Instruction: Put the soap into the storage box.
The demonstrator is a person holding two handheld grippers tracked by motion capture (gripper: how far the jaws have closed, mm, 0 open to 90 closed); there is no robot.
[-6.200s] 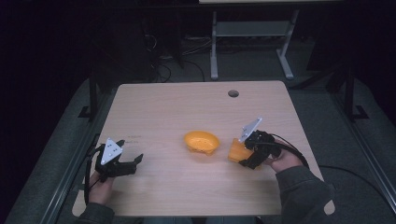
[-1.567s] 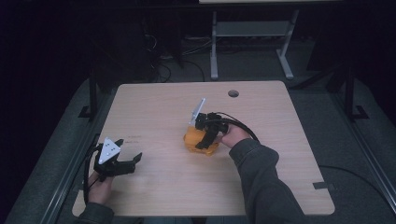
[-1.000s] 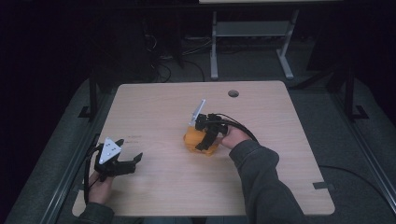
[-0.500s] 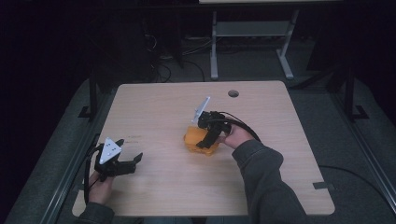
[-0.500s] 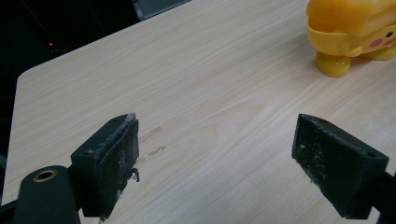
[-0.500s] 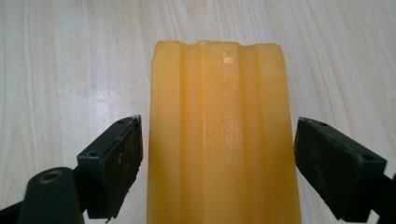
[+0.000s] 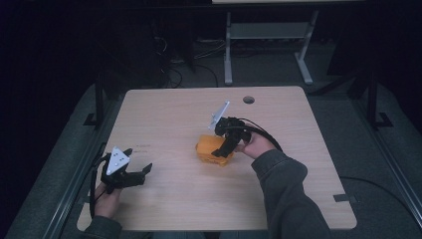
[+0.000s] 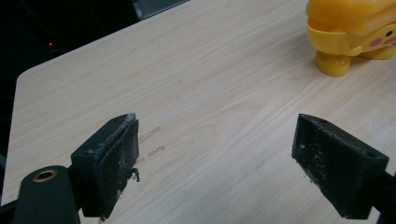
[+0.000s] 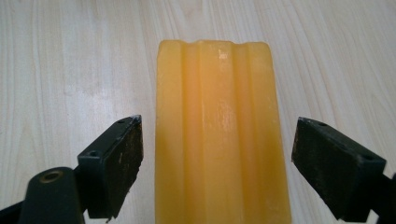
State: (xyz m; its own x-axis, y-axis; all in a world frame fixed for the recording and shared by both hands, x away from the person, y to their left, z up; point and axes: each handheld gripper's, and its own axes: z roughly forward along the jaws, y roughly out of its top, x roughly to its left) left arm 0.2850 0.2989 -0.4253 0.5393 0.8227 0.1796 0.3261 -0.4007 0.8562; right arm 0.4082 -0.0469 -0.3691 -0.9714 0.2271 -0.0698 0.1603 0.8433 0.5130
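From the high view I see my right gripper (image 7: 225, 149) over the orange piece (image 7: 211, 148), which lies near the middle of the wooden table (image 7: 169, 109); the gripper tips come down onto its right part, and I cannot tell from here if they touch it. My left gripper (image 7: 137, 174) rests near the front left corner of the table, well apart from the piece, with its jaws spread. In the left gripper view both jaws stand wide with only bare wood between them, and the yellow-orange thing (image 8: 350, 32) sits far off at the top right, on a small foot. In the right gripper view the piece (image 9: 219, 135) shows as a long ribbed orange slab between the two jaws; both stand clear of its sides, so this gripper is released and grasps nothing.
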